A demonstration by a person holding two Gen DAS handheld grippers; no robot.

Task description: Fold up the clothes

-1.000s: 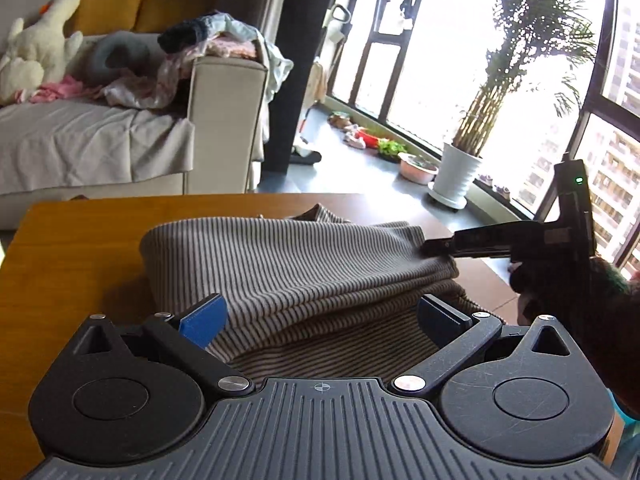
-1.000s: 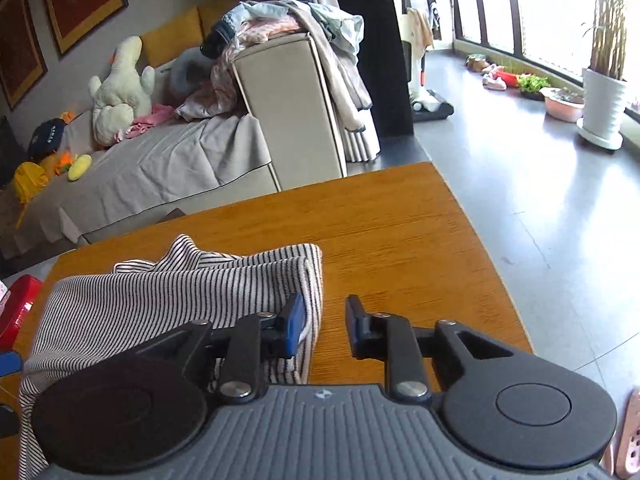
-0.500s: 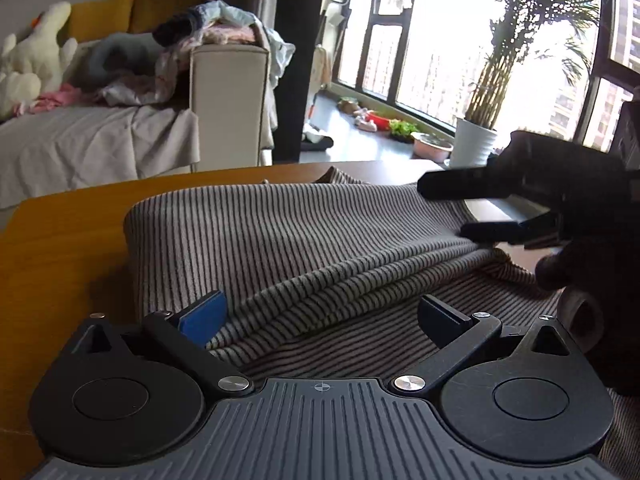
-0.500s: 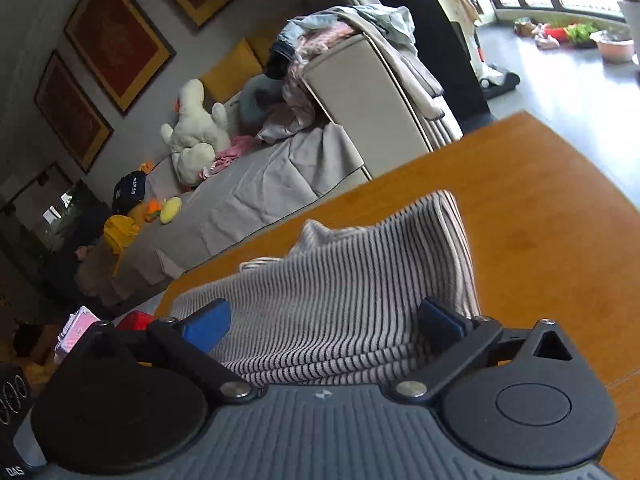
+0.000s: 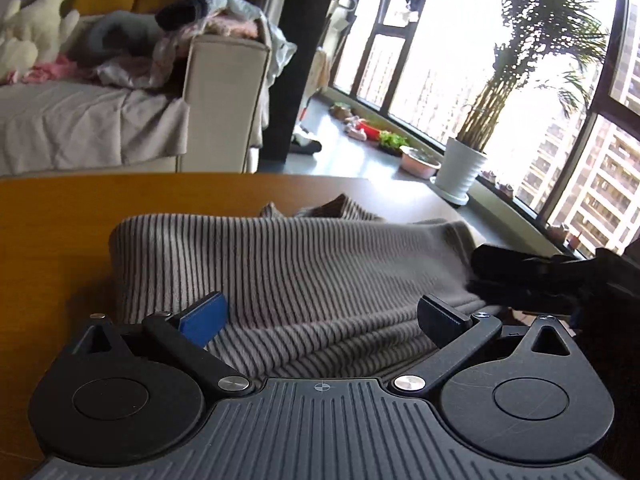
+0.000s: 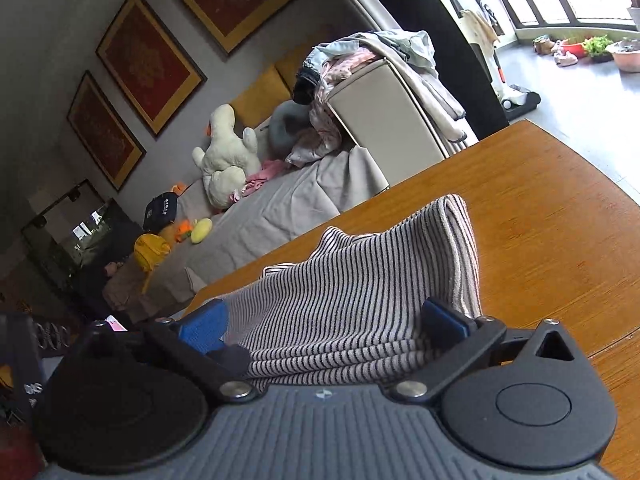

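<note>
Left wrist view: striped garment (image 5: 304, 276) bunched in folded layers on wooden worktop (image 5: 52, 240), near the front edge. Left claw (image 5: 320, 316) spread wide, low over the near layers, gripping nothing, probably poised to press or pinch the fold. Right claw (image 5: 516, 276) entering level from the right, tips at the cloth's right edge; grip unclear here. Right wrist view: right claw (image 6: 326, 326) wide apart, rolled sideways, straddling the folded stack (image 6: 368, 280), clamping nothing, likely lining up a grasp.
</note>
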